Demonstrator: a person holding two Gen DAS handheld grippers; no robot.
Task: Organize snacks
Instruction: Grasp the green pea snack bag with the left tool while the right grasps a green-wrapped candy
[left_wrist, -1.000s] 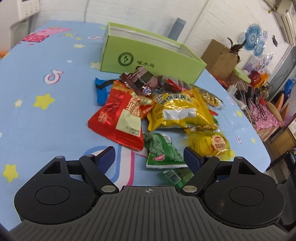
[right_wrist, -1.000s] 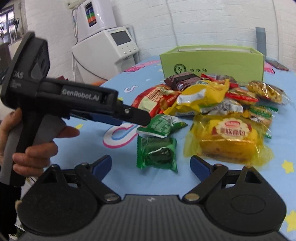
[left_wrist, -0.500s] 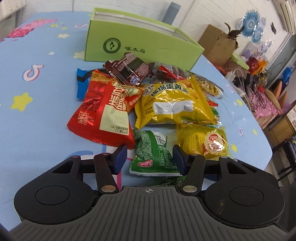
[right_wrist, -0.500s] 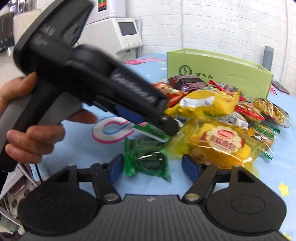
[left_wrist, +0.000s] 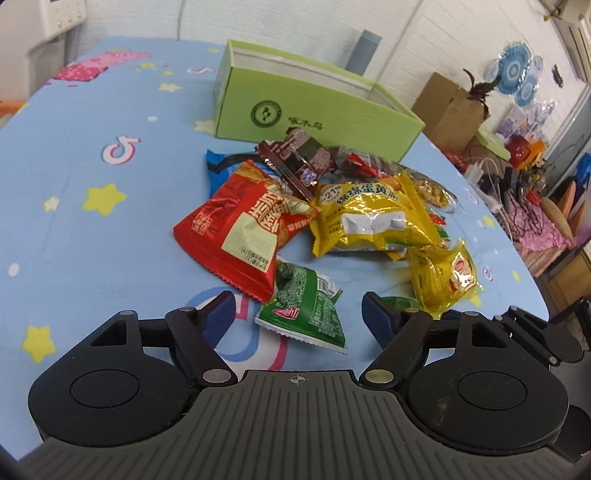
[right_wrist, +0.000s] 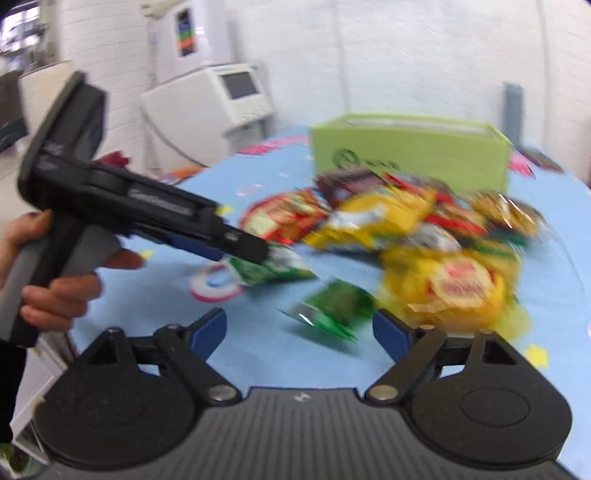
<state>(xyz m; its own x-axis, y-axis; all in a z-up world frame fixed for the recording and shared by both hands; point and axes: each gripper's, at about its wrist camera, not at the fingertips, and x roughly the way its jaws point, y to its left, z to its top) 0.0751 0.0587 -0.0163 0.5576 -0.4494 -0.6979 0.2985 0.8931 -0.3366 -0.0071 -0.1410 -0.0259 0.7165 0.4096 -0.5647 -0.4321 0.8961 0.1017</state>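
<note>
- Left claw: jaws stand wide, having just been opening after a brief narrowing. A green snack packet lies on the tabletop between the blue pads, with a clear gap at each side; nothing is gripped.
- Right claw: jaws likewise wide and just reopened. A second, darker green packet sits between the pads, nearer the right one; the view is blurred, and whether the pad brushes it cannot be told. Nothing is clamped.
- Left claw seen from the right wrist: a person's hand holds its grip, and its tip reaches over the first green packet.
- Snack pile, middle of the tabletop: red packet, large yellow packet, small yellow cake wrapper, dark brown packet, blue packet partly under the red one. The packets overlap one another.
- Green box: open-topped, standing just behind the pile.
- Tabletop cover: light blue cloth printed with stars and cartoon figures.
</note>
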